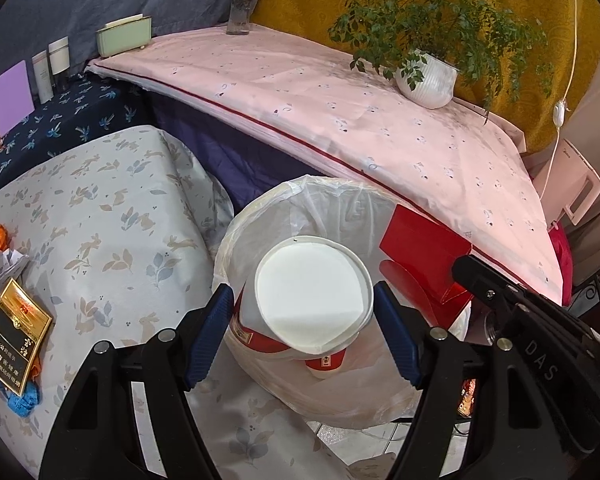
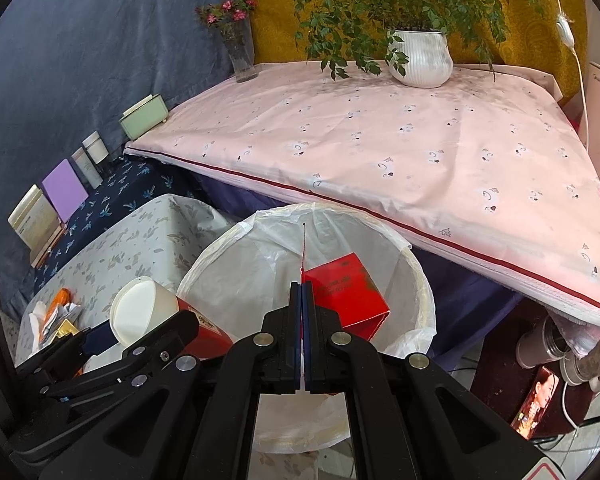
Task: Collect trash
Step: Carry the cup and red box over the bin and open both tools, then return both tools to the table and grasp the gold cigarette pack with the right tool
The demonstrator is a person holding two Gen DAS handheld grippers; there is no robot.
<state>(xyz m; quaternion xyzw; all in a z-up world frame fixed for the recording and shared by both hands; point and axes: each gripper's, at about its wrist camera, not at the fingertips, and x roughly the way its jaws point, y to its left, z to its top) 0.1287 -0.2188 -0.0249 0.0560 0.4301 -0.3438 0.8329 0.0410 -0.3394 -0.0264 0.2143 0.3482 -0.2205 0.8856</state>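
Fingers [image 1: 396, 340] of the left gripper [image 1: 302, 336] clasp a red-and-white paper cup [image 1: 312, 304] above the white-lined round trash bin [image 2: 420, 280] while the right gripper [image 2: 302, 320], clenched on a red cardboard box [image 2: 348, 296] at twelve o'clock, awaits release.

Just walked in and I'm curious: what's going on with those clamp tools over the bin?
A person is clearing trash with a handheld gripper in each hand. The left gripper holds a paper cup over the lined trash bin, its opening toward the camera. The right gripper is shut on a flap of a red box, also above the bin. More litter waits on the table at left.
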